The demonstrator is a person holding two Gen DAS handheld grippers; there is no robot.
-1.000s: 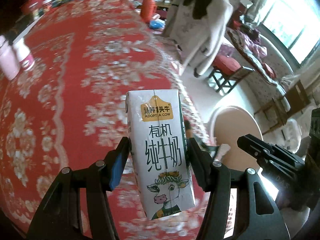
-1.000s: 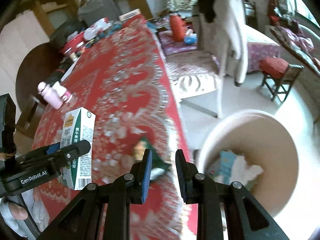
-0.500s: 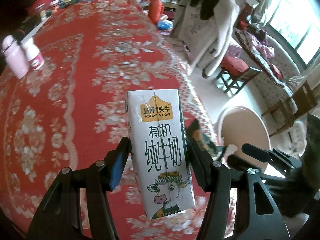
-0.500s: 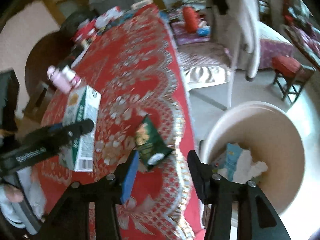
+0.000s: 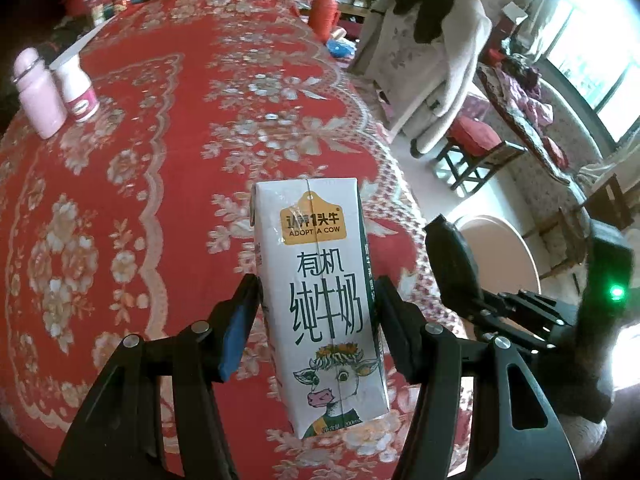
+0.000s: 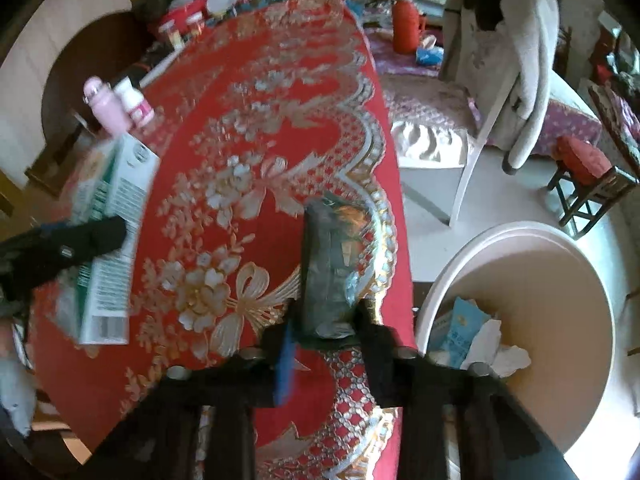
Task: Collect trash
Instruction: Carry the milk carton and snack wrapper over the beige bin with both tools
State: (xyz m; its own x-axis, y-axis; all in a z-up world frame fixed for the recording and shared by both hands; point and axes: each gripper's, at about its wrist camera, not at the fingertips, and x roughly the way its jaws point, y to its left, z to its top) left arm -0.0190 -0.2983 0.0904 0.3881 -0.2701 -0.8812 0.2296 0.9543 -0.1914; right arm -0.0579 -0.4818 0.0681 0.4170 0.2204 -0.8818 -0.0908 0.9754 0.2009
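The right claw (image 6: pixel 326 344), open around the wrapper (image 6: pixel 330 268) half a second ago, has just closed on it at the counter's (image 6: pixel 248 128) edge nearest the bin (image 6: pixel 520 248), so this piece looks ready to lift and drop in. The left claw (image 5: pixel 316 316) still holds the carton (image 5: pixel 320 288) above the counter, half open around it

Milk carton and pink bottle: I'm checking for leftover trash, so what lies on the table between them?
In the left wrist view, only bare red floral tablecloth lies between the milk carton and the pink bottle; no trash shows there.
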